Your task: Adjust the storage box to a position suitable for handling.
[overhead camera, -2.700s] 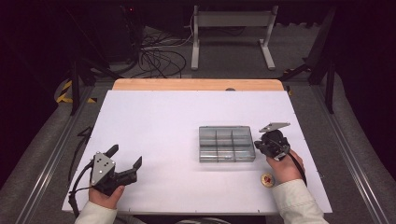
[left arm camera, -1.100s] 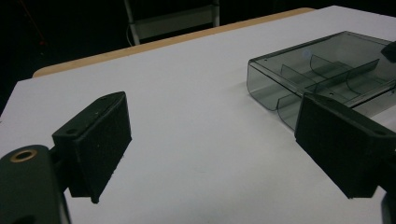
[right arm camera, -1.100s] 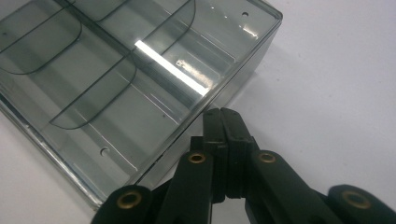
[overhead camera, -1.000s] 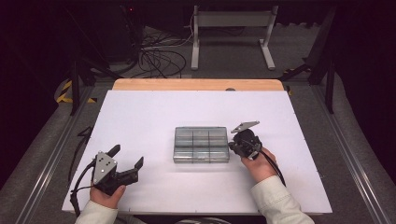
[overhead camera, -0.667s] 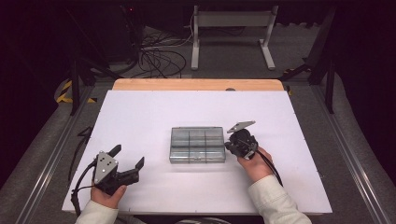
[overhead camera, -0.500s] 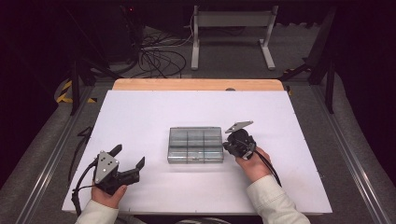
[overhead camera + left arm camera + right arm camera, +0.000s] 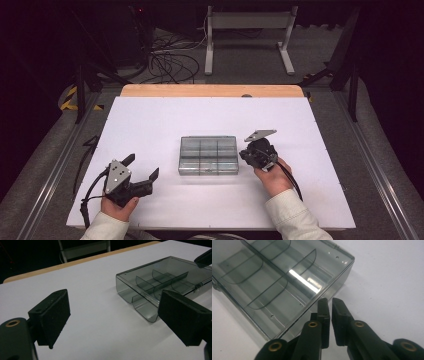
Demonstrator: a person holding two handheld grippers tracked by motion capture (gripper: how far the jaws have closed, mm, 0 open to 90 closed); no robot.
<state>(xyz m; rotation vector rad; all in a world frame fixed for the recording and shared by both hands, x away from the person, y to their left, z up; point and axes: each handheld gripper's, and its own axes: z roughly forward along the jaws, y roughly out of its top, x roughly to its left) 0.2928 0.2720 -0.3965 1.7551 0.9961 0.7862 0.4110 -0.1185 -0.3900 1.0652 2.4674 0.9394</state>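
While your hands rest on the white table [image 7: 150, 120], the high view puts the clear box [image 7: 208, 155] near its middle, lid shut, long side across. Your right gripper [image 7: 252, 155] sits at the box's right end, close against it, with its grey plate above and the cable trailing back along your sleeve; from up here you cannot tell how its jaws stand. Your left gripper [image 7: 142, 172] lies well apart from the box, near the table's front left, its jaws spread wide with nothing between them. Looking along the left gripper's jaws, you see both black pads [image 7: 53, 315] far apart over bare table, and the box [image 7: 160, 287] beyond the right-hand pad, its curved dividers showing through the smoky plastic; a dark tip of the other gripper [image 7: 204, 258] hangs at the box's far corner. Looking along the right gripper [image 7: 330, 305], you find its jaws drawn to a narrow slit just beside the box's [image 7: 284, 280] near corner and side wall. They have just been opening a little, and nothing lies between them. The left-hand jaw is at the wall; whether it touches cannot be told.
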